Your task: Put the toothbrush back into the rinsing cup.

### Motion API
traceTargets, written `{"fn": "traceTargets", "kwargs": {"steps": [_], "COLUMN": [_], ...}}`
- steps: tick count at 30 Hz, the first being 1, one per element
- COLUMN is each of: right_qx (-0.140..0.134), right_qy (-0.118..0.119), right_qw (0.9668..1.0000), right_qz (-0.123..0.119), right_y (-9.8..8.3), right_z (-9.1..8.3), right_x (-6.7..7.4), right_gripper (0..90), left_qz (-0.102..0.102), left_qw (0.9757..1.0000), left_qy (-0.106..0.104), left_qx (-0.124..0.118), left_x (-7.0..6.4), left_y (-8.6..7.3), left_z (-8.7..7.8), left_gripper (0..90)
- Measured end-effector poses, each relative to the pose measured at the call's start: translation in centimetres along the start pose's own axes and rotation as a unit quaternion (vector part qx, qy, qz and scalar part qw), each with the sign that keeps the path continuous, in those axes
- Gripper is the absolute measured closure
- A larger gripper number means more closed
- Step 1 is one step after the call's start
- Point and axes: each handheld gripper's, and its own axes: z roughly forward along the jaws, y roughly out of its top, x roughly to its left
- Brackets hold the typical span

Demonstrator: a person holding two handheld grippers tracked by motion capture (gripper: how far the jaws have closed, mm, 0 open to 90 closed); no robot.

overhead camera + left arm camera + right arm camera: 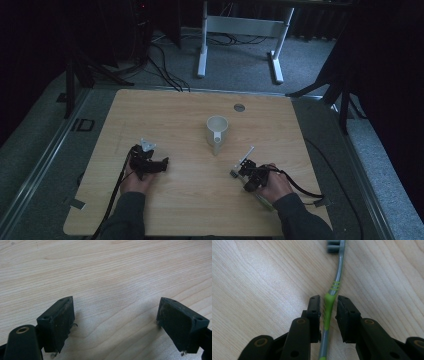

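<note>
On the wooden bench (190,200), the toothbrush (329,305) lies flat on the bare wood in the right gripper view, running from the six o'clock edge up to its grey bristle head at about twelve o'clock, the shaft grey with a lime-green grip section. The right tongs (328,307) straddle that green grip with one black jaw at its nine o'clock side and the other at its three o'clock side; the jaws stand close on either side of the handle, and a thin sliver of light shows between each pad and the plastic, so they bracket the handle rather than squeeze it (the gap is slight, and whether one pad just brushes the green I cannot tell). In the high view these tongs (239,171) sit at roughly five o'clock from the white mug (217,131), which stands upright well apart from them near the middle of the bench, its handle turned toward the person. The left tongs (159,161) rest at about eight o'clock from the mug, held in the person's left hand (134,181). In the left gripper view the left tongs (113,320) are spread wide, one jaw at seven o'clock and the other at four o'clock, with plain wood grain between them.
</note>
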Motion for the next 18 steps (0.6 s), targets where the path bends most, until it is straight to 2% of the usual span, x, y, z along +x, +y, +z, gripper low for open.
{"fn": "traceTargets", "kwargs": {"steps": [18], "right_qx": [0.014], "right_qy": [-0.001], "right_qw": [0.9999], "right_qz": [0.003], "right_y": [0.06], "right_z": [0.32], "right_x": [-0.1], "right_gripper": [73.4], "left_qz": [-0.001], "left_qw": [1.0], "left_qy": [0.0], "left_qx": [-0.001], "left_x": [-0.02], "left_y": [0.0], "left_z": [0.01], "left_gripper": [15.1]}}
